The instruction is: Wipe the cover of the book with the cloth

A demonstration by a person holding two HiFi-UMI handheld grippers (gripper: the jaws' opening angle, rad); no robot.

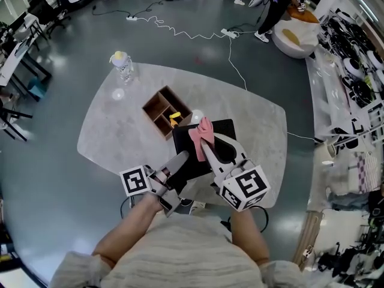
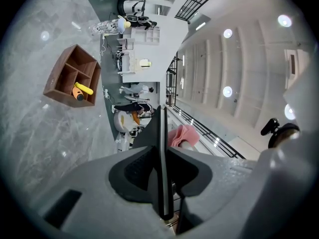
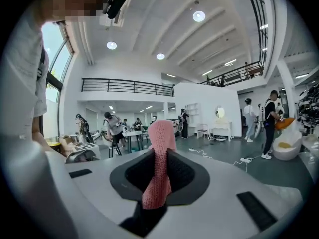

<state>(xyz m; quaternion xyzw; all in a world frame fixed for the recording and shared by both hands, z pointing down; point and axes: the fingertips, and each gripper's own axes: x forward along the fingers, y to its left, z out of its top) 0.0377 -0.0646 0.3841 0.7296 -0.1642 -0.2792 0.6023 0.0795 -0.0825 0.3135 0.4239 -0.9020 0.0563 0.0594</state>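
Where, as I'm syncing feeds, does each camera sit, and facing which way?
Head view: person's head, steeply down at grey stone-look table; forearms, left gripper, right gripper show.
Left gripper view: on left gripper, along jaws shut on thin black book.
Right gripper view: on right gripper, level across the hall; jaws clamp pink knitted cloth.
Shared: cloth, in all three.

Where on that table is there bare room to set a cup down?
The table is bare on its left, between the bottle, the wooden box and the near edge, and on its right, between the book and the table's edge. The middle is crowded: box, book, cloth, the left hand-held gripper and the right hand-held gripper.
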